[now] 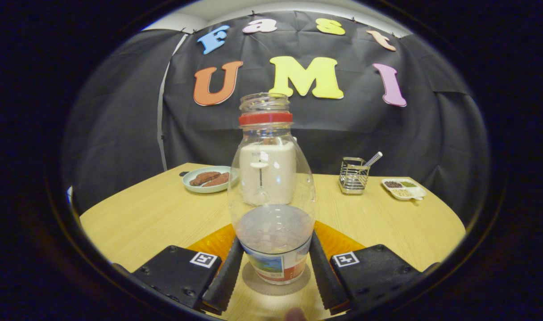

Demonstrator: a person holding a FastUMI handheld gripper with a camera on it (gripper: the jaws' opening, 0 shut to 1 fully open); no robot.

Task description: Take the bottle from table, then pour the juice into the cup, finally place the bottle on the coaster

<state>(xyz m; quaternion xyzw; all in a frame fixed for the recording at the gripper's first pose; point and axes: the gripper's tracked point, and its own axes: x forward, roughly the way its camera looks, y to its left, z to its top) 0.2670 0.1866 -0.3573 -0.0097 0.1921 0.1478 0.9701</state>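
Observation:
A clear plastic bottle [273, 178] stands upright between my fingers, uncapped, with a red ring at its neck and a coloured label around its base. Its base rests on a flat round tan coaster [253, 285] on the wooden table [155, 214]. My gripper [275, 240] is shut on the bottle's lower part, with one finger [226, 276] against its left side and the other against its right. A white cup [267, 171] stands beyond the bottle and shows through its clear wall.
An orange round mat [213, 244] lies just behind the fingers on both sides of the bottle. Farther back are a pale green plate [207, 179] with brown food, a wire holder [353, 175] with a straw, and a small white divided tray [404, 188].

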